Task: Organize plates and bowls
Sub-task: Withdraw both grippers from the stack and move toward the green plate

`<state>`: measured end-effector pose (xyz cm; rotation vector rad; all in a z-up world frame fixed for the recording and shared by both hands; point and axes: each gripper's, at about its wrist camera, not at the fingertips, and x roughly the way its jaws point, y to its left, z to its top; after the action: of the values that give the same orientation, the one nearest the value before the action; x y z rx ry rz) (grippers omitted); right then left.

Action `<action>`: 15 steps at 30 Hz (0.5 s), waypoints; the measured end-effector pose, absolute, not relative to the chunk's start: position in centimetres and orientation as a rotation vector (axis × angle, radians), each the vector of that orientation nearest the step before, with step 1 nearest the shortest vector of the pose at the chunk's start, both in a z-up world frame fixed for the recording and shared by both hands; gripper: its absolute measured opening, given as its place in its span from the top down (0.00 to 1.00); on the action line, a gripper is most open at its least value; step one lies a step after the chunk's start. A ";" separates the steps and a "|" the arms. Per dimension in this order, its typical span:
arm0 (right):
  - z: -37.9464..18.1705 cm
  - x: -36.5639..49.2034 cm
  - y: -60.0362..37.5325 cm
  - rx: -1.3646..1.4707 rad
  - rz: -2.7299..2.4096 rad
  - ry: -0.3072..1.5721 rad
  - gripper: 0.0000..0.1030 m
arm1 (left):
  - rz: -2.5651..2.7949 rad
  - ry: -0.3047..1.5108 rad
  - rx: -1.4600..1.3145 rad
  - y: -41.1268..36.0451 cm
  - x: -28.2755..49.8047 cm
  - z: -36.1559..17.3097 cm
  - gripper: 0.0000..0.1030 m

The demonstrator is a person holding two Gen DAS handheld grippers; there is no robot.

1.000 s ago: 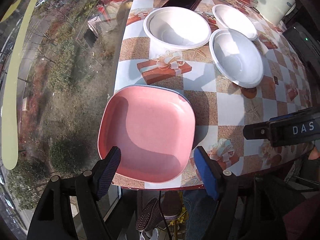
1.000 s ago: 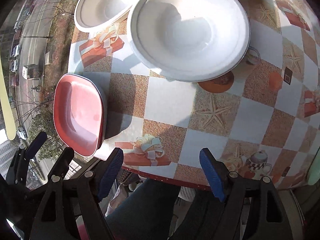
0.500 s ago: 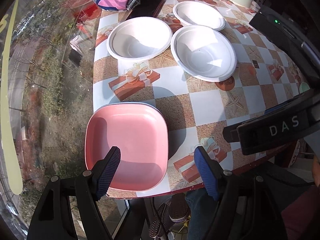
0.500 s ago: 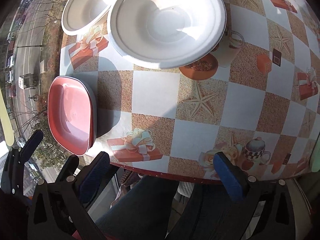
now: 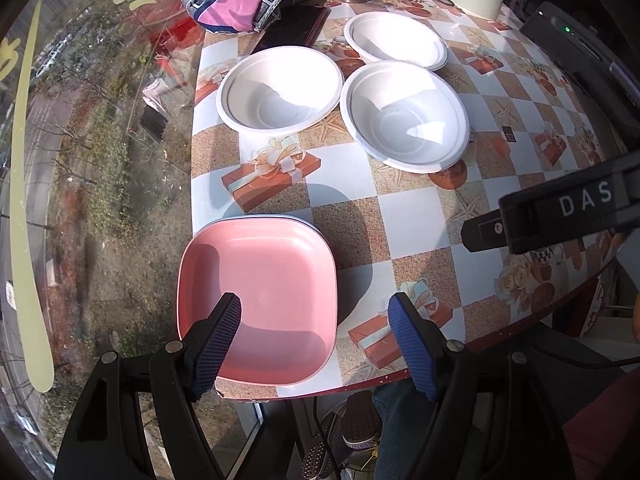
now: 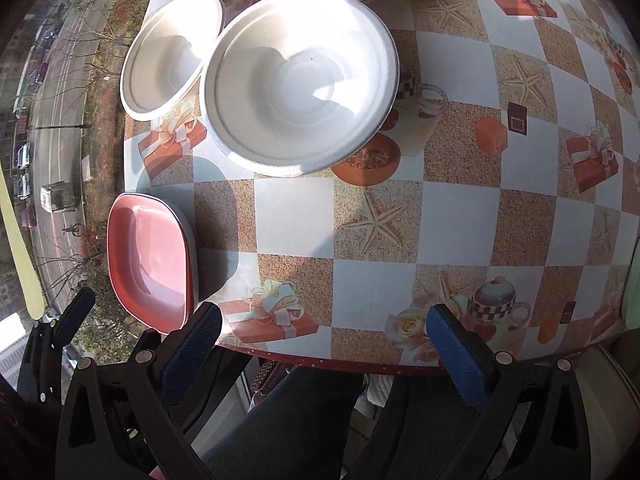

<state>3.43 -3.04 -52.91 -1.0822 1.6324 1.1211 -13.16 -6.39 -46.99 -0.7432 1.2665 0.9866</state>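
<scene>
Both grippers have backed off the table (image 5: 420,216), jaws spread, holding nothing. Pink plate (image 5: 260,300) sits stacked at table's near-left corner; left gripper (image 5: 314,340) above it. Right gripper (image 6: 320,350) faces nearest bowl (image 6: 300,80); bowls unstacked.

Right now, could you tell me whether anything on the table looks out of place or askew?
Nothing is spilled or broken. The pink plate sits on another plate at the table's near corner, close to the edge, and the nearest white bowl overlaps its neighbour's rim.
</scene>
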 end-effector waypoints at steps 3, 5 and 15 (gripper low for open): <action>-52.7 4.2 -3.1 -1.062 1.105 1.643 0.00 | 0.982 1.273 -0.724 -6.4 -12.7 -46.8 0.23; -52.5 4.6 -3.1 -1.053 1.100 1.645 0.00 | 0.981 1.274 -0.716 -6.3 -12.4 -46.6 0.23; -51.6 8.7 -3.8 -0.999 1.091 1.645 0.00 | 0.976 1.290 -0.685 -5.6 -8.8 -45.9 0.23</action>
<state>8.67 -3.84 -51.63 -0.9991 1.6453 1.0907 -8.76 -5.59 -45.94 -0.6850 1.2904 0.9756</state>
